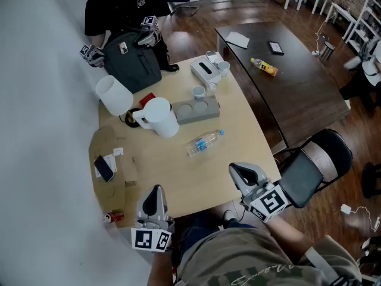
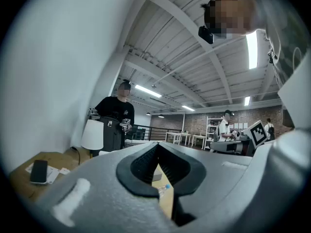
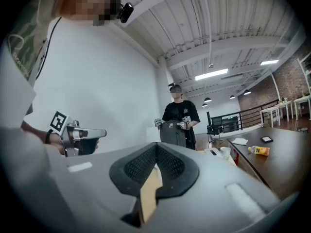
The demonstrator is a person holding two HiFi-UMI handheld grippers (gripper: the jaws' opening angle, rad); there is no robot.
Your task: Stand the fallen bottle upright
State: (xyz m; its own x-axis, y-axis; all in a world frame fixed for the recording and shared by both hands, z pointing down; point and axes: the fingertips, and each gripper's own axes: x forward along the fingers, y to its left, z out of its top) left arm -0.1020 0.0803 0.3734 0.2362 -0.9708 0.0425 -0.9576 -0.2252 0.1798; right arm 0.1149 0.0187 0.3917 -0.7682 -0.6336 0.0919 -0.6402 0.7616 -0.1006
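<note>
clear plastic water bottle with blue cap lying on its side mid light wooden counter, just in front of the grey cup tray; left gripper and right gripper at the near edge, well apart from it, both with fingers together, clamped on nothing

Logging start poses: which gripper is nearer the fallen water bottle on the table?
Right. In the head view the right gripper sits just below and right of the bottle; the left gripper is farther off, below and left.
</note>
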